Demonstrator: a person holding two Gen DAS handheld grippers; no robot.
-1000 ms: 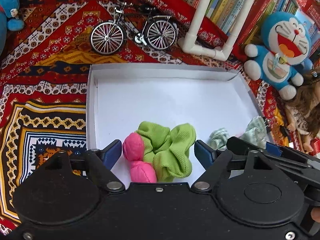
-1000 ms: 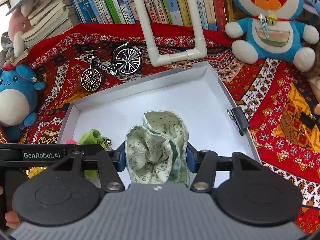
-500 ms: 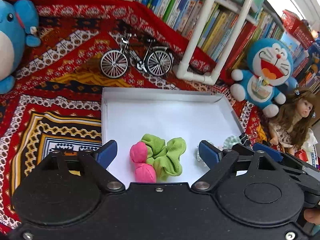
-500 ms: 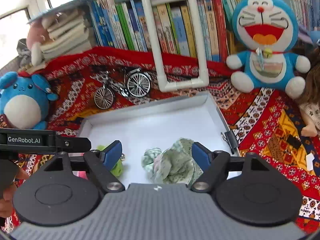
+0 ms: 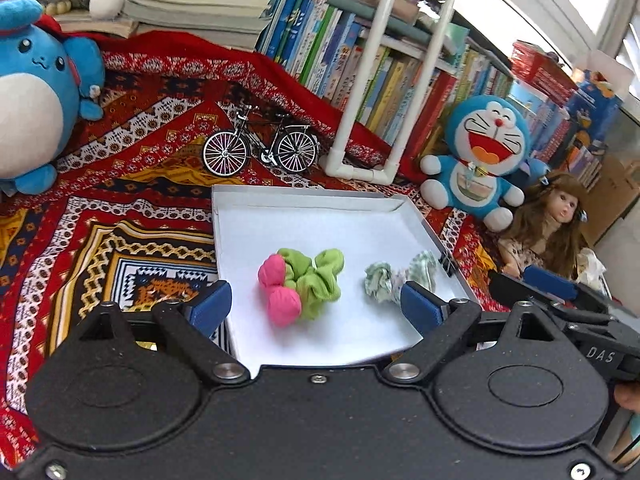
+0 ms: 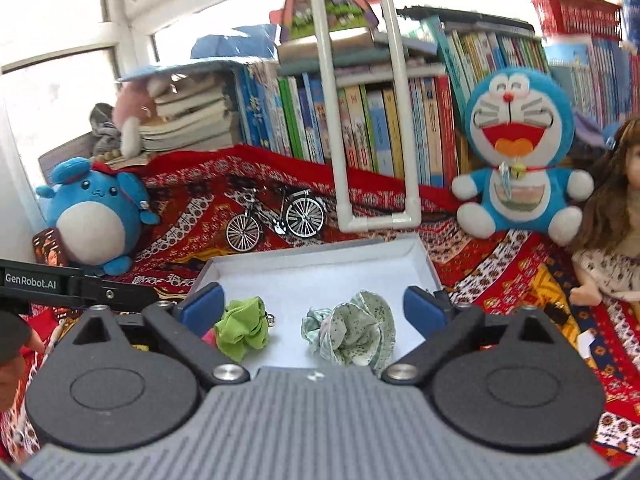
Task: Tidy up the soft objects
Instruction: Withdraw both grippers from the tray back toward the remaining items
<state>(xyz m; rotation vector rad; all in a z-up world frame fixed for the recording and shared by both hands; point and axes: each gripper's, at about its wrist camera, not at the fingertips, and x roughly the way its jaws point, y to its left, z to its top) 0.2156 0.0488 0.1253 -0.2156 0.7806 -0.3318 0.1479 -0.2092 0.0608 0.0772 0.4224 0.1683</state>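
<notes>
A shallow white tray (image 5: 320, 220) (image 6: 320, 272) lies on the patterned cloth. In it rest a green and pink scrunchie (image 5: 304, 280) (image 6: 242, 328) and a pale green floral scrunchie (image 5: 396, 276) (image 6: 352, 334), a little apart. My left gripper (image 5: 316, 308) hangs above the tray's near edge, jaws still opening, nothing between the pads. My right gripper (image 6: 316, 308) is also pulled back above the tray, jaws opening wide, and the floral scrunchie lies loose below them, untouched.
A toy bicycle (image 5: 260, 150) and a white pipe frame (image 5: 384, 80) stand behind the tray. A blue round plush (image 5: 36, 96) sits left, a Doraemon plush (image 5: 476, 160) and a doll (image 5: 548, 224) right. Books line the back.
Both grippers let go, opened wider and drew back and up from the tray. The floral scrunchie, gripped by the right gripper a second ago, now lies free in the tray.
</notes>
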